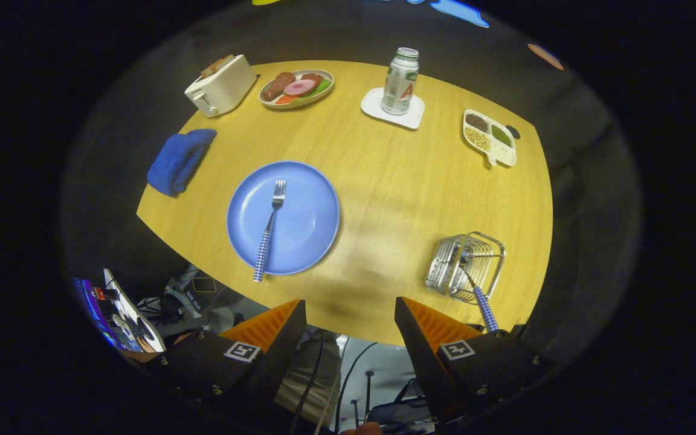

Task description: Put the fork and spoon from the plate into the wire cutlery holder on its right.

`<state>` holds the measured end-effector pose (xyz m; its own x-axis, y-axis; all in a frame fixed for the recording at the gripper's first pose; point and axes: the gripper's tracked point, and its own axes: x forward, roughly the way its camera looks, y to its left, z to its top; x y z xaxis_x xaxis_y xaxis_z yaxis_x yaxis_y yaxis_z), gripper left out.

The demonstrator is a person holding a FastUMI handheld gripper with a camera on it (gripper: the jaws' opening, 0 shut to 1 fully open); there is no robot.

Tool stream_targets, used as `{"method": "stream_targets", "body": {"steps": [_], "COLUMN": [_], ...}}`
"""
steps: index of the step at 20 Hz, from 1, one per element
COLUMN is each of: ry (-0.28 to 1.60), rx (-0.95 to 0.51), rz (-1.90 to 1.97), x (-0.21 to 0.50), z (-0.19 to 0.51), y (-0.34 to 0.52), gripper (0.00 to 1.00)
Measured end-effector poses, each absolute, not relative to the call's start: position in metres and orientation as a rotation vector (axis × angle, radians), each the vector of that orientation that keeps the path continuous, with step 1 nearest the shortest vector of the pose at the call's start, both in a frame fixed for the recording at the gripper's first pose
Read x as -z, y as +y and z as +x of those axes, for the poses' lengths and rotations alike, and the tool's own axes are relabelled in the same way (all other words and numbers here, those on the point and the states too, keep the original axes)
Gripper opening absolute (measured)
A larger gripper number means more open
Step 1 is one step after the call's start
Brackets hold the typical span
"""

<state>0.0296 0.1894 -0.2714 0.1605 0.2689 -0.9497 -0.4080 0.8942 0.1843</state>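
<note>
A blue plate (pixel 309 229) lies on the yellow wooden table (pixel 396 193), ahead and to the left of my fingers. On it rests a fork (pixel 269 231) with a blue-and-white checked handle, tines pointing away, handle end hanging past the plate's near rim. To the right stands the wire cutlery holder (pixel 466 266), with a checked-handled spoon (pixel 478 299) leaning out of it toward me. My gripper (pixel 350 309) is open with nothing between its fingers, held above the table's near edge, between plate and holder.
At the table's far side stand a white toaster (pixel 221 86), a plate of food (pixel 296 88), a can on a white coaster (pixel 399 81) and a divided snack tray (pixel 489 136). A blue cloth (pixel 179 160) lies left of the plate. Cables and equipment sit below the near edge.
</note>
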Motion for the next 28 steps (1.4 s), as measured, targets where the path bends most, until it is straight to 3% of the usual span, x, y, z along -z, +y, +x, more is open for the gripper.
{"method": "stream_targets", "body": {"steps": [2, 19, 21, 22, 23, 25, 27, 28], "ry": [1.333, 1.499, 1.509, 1.510, 1.528, 1.544, 1.566, 1.578], "rx": [-0.507, -0.573, -0.566, -0.564, -0.558, -0.548, -0.550, -0.566], "rz": [-0.111, -0.133, -0.163, -0.156, -0.156, -0.123, -0.134, -0.138], "x": [0.279, 0.364, 0.375, 0.377, 0.380, 0.400, 0.413, 0.401], "z": [0.030, 0.025, 0.026, 0.028, 0.026, 0.025, 0.018, 0.017], "y": [0.215, 0.325, 0.327, 0.330, 0.331, 0.335, 0.332, 0.332], "gripper": [0.97, 0.96, 0.86, 0.86, 0.67, 0.57, 0.18, 0.19]}}
